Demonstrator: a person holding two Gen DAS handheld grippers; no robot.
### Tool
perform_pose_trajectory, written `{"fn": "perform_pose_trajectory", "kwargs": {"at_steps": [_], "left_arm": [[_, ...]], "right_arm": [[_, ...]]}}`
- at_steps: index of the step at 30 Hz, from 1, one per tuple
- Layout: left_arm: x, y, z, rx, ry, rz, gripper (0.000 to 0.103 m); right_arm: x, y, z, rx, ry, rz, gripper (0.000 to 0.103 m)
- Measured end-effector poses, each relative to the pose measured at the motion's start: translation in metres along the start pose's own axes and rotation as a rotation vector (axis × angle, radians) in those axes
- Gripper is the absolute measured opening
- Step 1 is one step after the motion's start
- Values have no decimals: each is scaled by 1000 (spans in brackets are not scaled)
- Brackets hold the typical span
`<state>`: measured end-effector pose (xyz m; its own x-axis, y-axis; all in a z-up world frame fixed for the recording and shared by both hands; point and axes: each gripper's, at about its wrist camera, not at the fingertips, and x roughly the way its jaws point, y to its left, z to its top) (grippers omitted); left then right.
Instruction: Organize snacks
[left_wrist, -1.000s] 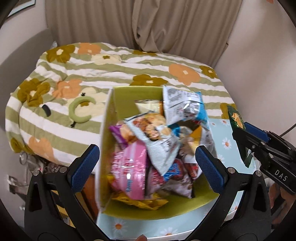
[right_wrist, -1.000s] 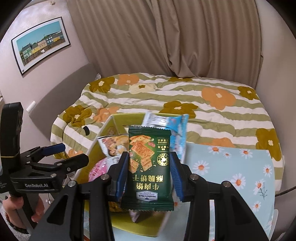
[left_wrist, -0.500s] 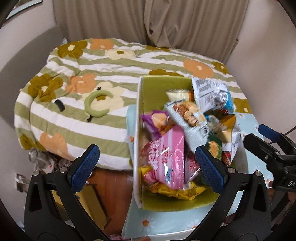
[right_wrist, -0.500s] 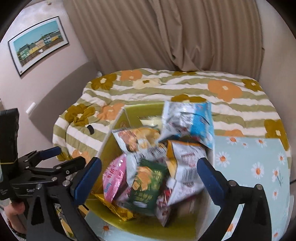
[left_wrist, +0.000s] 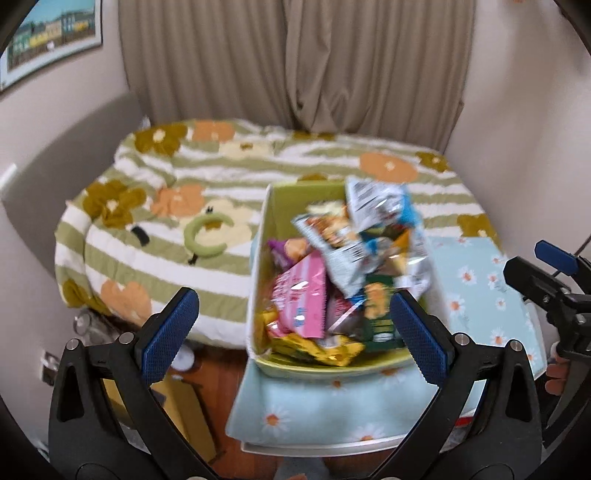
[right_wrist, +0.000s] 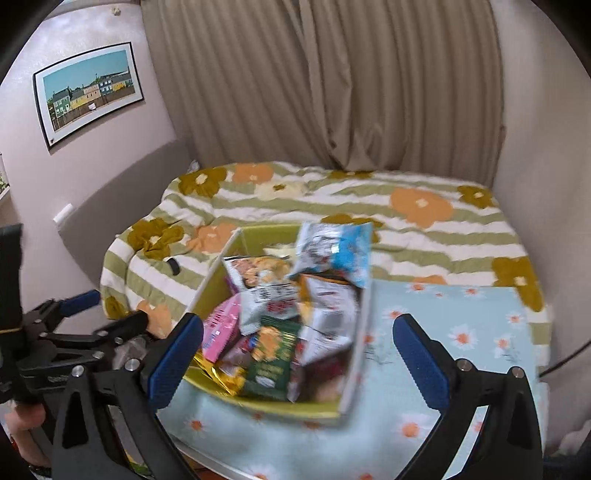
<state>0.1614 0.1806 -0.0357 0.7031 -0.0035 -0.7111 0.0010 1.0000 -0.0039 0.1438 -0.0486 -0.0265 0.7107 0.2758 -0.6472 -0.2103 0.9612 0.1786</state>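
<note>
One green cracker packet (right_wrist: 271, 354) (label up) lies lengthwise in the box (right_wrist: 258, 404).

Left gripper (left_wrist: 293, 325) sits at the bottom of the frame with its blue pads spread wide and nothing between them. Past it there's a yellow-green box (left_wrist: 295, 192) stuffed with snack packets: a pink bag (left_wrist: 301, 295), a dark green cracker packet (left_wrist: 378, 314) down near the right pad, a yellow wrapper (left_wrist: 317, 349) at the front, and a silver-blue bag (left_wrist: 380, 206) poking up at the back. The box sits on a table with a light blue daisy cloth (left_wrist: 325, 410). The right gripper (left_wrist: 546, 275) pokes in from the right edge, apart from the box. Behind everything is a bed with a striped flower quilt (left_wrist: 184, 206), with beige curtains (left_wrist: 295, 66) beyond. It's all a bit blurry.
</note>
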Motion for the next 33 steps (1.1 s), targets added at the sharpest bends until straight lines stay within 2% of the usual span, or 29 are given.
{"fn": "perform_pose_trajectory", "kwargs": {"at_steps": [5,9,12,20,33], "left_arm": [[-53,-34,-9,47,-116,19,103],[-78,-58,-20,83,-162,28,103],[-89,-69,-29,91,-179,27,103],[-94,-89,-43,101,-166,1,103],[-91,-108,-44,114,-157,-24,103]], "right_arm": [[-48,-20,-15,20,-31,-111,102],[-76,-32,-28,17,-50,-218,102],[-90,-43,-38,41,-64,-257,102],[-107,-59,-55,58,-68,-285,102],[-111,-70,-59,71,-75,-296,102]]}}
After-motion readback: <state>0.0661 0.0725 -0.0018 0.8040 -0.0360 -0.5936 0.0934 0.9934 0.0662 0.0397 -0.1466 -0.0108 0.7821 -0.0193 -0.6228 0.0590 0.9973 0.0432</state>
